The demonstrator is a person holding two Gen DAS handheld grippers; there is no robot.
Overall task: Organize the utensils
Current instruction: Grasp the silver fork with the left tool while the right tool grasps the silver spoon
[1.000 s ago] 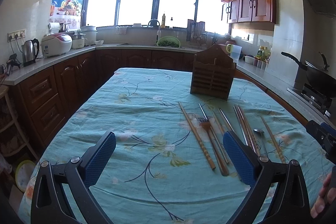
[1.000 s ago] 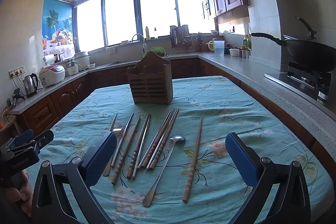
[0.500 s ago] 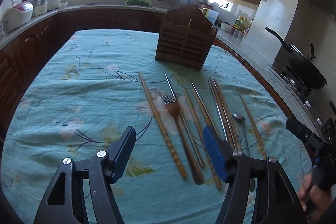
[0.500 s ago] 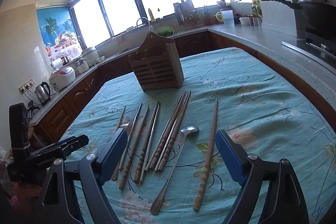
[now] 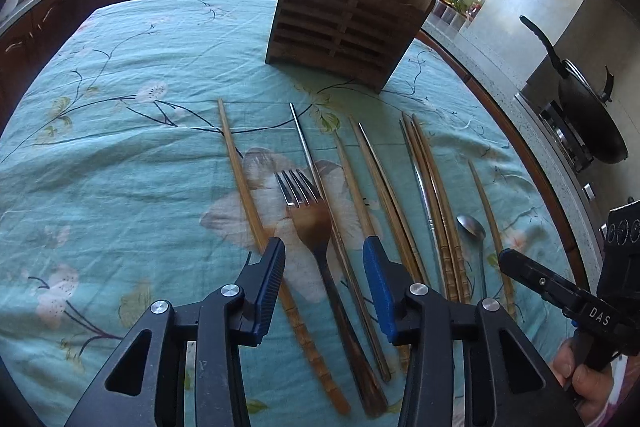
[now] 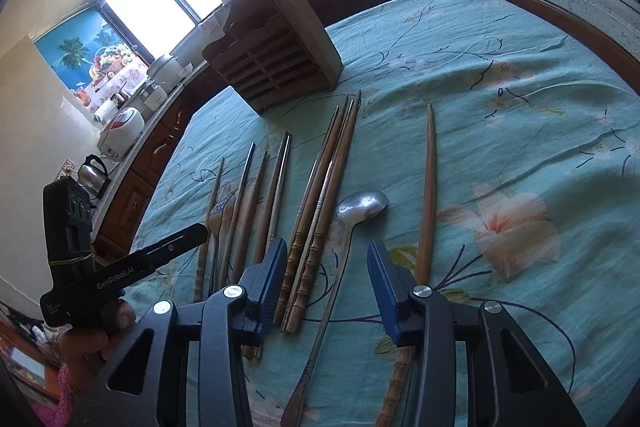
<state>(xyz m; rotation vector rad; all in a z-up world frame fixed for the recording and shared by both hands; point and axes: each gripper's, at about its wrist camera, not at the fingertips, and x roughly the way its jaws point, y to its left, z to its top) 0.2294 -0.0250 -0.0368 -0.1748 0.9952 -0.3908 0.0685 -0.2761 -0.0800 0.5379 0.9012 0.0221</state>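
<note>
A row of utensils lies on the teal floral tablecloth [image 5: 120,155]: a metal fork [image 5: 310,219], a metal spoon [image 6: 360,205], and several wooden and metal chopsticks [image 5: 424,179]. A slatted wooden utensil holder [image 5: 344,23] stands upright behind them; it also shows in the right wrist view [image 6: 276,55]. My left gripper [image 5: 324,273] is open, low over the cloth, its jaws either side of the fork's handle. My right gripper [image 6: 328,275] is open, its jaws either side of the spoon's handle and some chopstick ends. A single wooden chopstick [image 6: 428,187] lies right of the spoon.
A dark wooden table rim [image 6: 560,23] borders the cloth. A counter with a wok [image 5: 588,107] on a stove runs along the right. A rice cooker [image 6: 120,131] and kettle [image 6: 94,175] stand on the left counter. A sink sits under the windows.
Both grippers have moved forward and down toward the utensils and tilted toward the table. Both jaws have narrowed but stay open. The utensils have not moved.
</note>
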